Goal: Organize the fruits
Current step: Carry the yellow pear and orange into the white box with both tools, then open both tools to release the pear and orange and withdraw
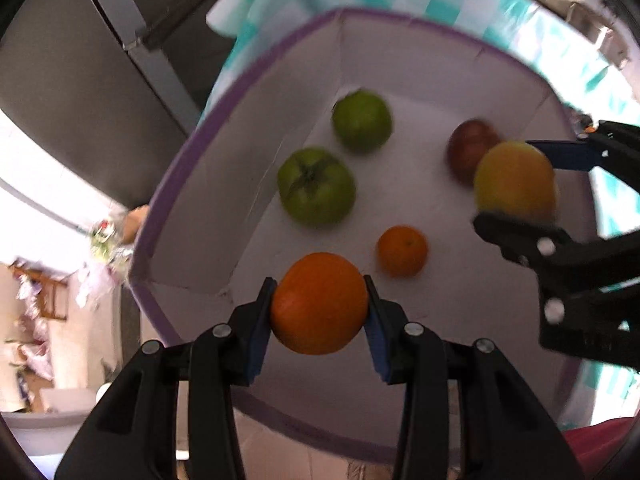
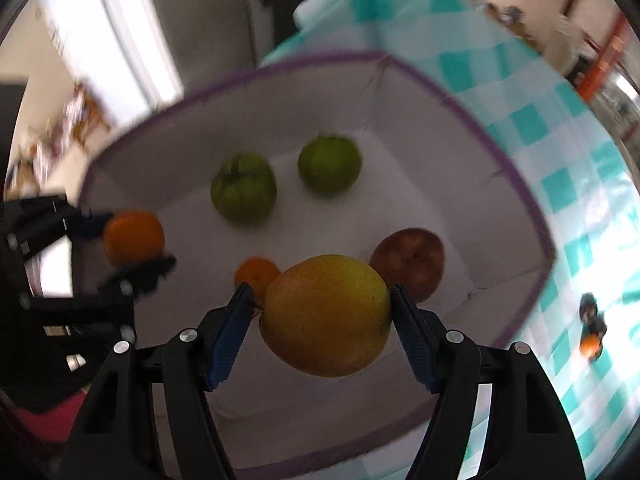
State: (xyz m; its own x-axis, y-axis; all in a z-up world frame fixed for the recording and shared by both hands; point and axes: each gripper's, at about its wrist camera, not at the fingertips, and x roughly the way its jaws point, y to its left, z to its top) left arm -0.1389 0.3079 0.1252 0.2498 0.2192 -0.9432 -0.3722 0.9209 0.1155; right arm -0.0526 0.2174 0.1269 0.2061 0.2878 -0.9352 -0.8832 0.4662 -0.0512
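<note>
While both grippers hang tilted steeply down over the white fabric bin [image 1: 280,60] with its purple rim, each carries one fruit. The left gripper [image 1: 320,312] is clamped on an orange [image 1: 320,304], its blue pads [image 1: 260,332] pressing the fruit's two sides. Ahead of its fingertips and to their left, two green tomatoes [image 1: 317,186] lie on the bin floor near the far wall; a small mandarin [image 1: 402,251] lies just ahead and to the right.

The right gripper [image 2: 326,320] is clamped on a yellow-red apple [image 2: 326,316], held across its widest part. Just beyond its left fingertip lies the mandarin, partly hidden by the apple; just beyond its right fingertip rests a dark red apple [image 2: 408,264]. The bin stands on a teal-and-white checked cloth [image 2: 560,184].

To complete the placing well, each fruit should probably be lowered until close to the floor before the jaws part, since a drop from this height could bruise it or send it rolling. The orange suits the bare floor beside the mandarin. The yellow-red apple hangs above the mandarin and the red apple, so a small shift towards open floor seems wise.

No brand, label or legible writing appears in either view.
</note>
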